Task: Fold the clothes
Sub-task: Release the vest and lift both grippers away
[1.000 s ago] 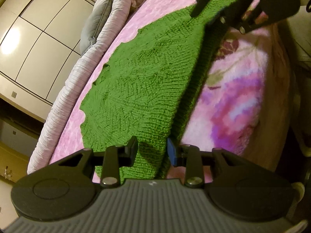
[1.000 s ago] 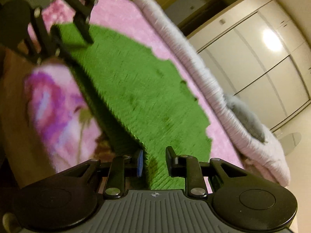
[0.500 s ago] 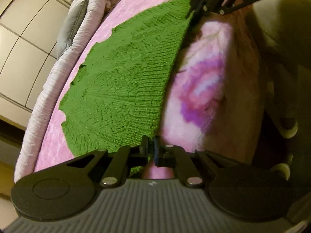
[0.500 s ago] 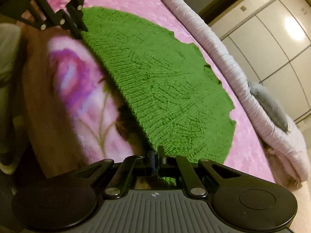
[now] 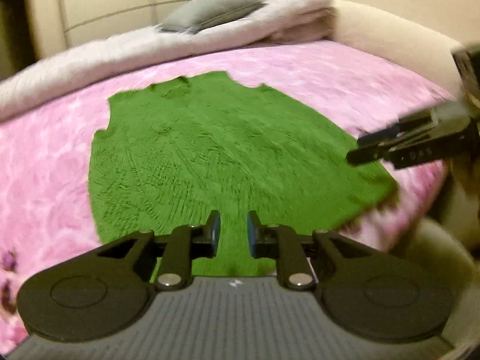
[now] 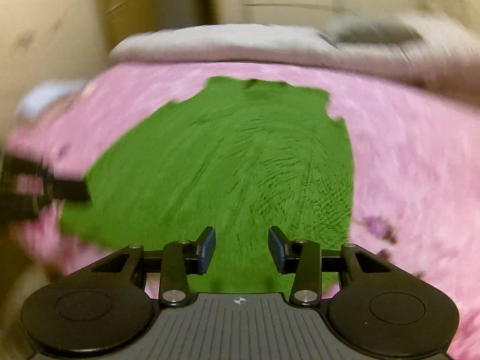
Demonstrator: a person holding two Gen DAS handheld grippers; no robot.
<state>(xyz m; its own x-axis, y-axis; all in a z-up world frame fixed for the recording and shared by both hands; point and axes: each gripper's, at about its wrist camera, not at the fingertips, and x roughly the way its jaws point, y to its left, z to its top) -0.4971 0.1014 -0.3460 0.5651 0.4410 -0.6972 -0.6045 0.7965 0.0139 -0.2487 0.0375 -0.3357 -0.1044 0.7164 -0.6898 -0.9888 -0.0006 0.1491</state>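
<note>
Green knit garment (image 5: 216, 156) lies flat on pink blanket (image 5: 345, 84) of bed; L gripper (image 5: 232, 234) over its near edge, fingers apart, nothing held; R gripper (image 6: 241, 250) likewise, fingers wide apart; both views blurred.

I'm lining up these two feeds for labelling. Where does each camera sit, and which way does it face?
Left wrist: sits on the left gripper, facing along its open fingers across the green knitted garment on the pink fleece blanket; the right gripper shows at the right.
Right wrist: sits on the right gripper, facing the same garment; the left gripper shows blurred at the left.
Shared: garment, blanket, grey pillow.
</note>
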